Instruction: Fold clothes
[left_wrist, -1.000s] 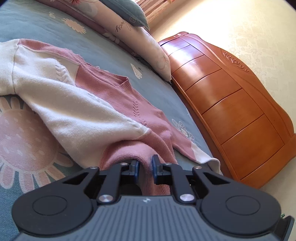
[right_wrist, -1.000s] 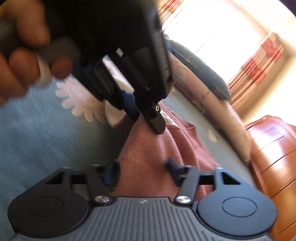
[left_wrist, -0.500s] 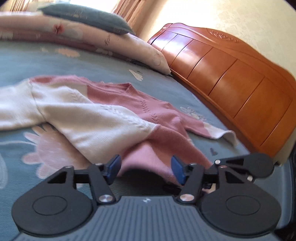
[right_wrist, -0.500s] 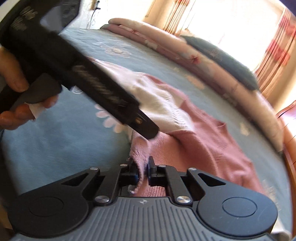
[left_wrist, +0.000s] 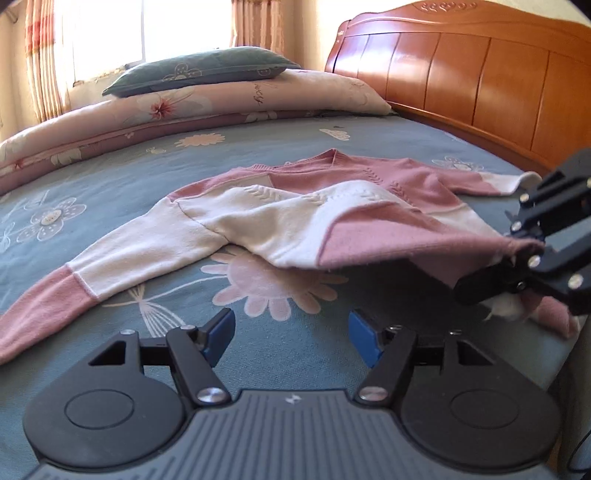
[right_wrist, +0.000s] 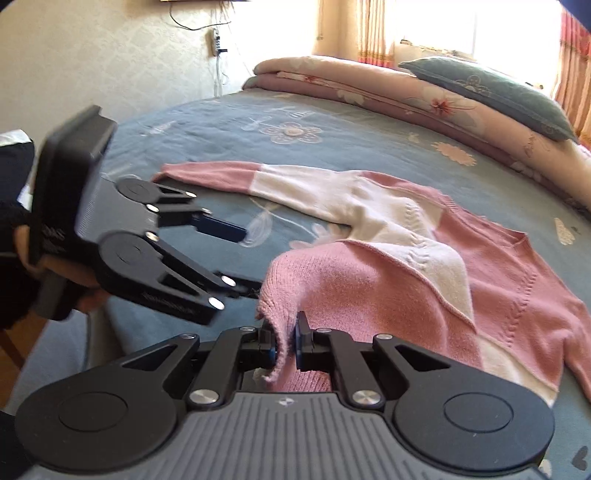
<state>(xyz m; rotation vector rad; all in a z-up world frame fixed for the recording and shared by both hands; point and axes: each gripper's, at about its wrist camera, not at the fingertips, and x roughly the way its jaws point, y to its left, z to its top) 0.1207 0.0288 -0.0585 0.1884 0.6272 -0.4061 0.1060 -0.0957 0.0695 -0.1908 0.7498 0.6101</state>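
While the pink-and-white sweater (left_wrist: 295, 218) lies spread across the blue floral bedspread (left_wrist: 288, 147), its near hem is lifted off the cover — pinched between the pads of the right gripper (right_wrist: 284, 341), whose jaws stand narrow with pink knit bunched between them. From that raised corner the knit slopes down to the rest of the sweater, whose neckline points toward the wooden headboard (left_wrist: 480, 74). One sleeve trails flat on the bedspread, away from the headboard; the other reaches toward it. The left gripper (left_wrist: 291, 332) hovers over the bedspread just short of the sweater's hem, its jaws opening wide with only bare cover showing between them. A folded quilt (left_wrist: 184, 110) and a dark pillow (left_wrist: 199, 70) lie beyond the sweater, beside the headboard.
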